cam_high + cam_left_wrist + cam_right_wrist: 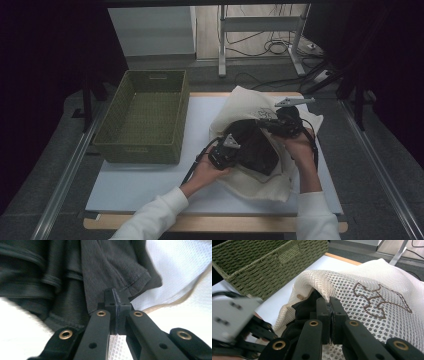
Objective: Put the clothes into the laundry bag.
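1. Two soft things are in hand: a dark garment [252, 147] and the cream mesh laundry bag [260, 182] it sits in, both at about 3 o'clock on the white table [135, 185].
2. At 9 o'clock stands the green woven basket [142, 117], empty, stiff-walled, near the bag but apart from it.
3. The left gripper [116, 301] has its jaws pressed together, pinching the dark cloth near its hem.
4. The garment looks light, limp and likely to snag on mesh; a hem is the best hold.
5. The right gripper [330, 308] has its jaws clamped on the bag's rim, holding the mouth up.
6. Open room lies toward 6 o'clock and 9 o'clock; the table edge at 3 o'clock is close.
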Demonstrator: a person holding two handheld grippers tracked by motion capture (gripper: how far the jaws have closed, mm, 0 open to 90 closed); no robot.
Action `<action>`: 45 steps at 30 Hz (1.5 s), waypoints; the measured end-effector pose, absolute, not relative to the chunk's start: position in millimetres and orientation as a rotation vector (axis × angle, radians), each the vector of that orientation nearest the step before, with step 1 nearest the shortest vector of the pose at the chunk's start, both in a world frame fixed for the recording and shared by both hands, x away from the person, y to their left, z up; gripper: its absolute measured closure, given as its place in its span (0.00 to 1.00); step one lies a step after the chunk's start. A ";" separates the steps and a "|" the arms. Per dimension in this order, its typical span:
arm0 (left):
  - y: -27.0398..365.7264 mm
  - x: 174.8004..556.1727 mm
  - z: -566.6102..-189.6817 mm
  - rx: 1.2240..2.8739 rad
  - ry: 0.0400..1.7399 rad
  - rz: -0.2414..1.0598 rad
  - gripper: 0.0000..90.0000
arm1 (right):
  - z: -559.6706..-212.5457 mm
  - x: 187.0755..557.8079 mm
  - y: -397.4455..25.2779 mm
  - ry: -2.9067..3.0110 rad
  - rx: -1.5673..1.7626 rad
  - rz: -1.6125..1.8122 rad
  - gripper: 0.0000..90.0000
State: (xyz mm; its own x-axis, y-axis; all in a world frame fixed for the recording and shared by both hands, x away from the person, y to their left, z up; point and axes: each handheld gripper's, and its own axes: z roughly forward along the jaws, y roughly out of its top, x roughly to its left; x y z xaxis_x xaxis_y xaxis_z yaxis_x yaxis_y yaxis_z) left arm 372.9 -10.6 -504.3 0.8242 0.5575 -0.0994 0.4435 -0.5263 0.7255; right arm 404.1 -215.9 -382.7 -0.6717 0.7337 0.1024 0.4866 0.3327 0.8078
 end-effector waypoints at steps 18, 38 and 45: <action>-34.1 406.3 -514.9 2.317 0.807 0.337 1.00 | -379.4 400.9 -213.1 2.331 1.071 1.254 0.98; -37.4 418.6 -514.7 2.267 0.838 0.344 1.00 | -379.1 401.5 -215.5 2.333 1.073 1.281 0.98; -32.9 404.6 -505.1 2.218 0.799 0.278 1.00 | -379.8 402.5 -216.7 2.332 1.082 1.281 0.98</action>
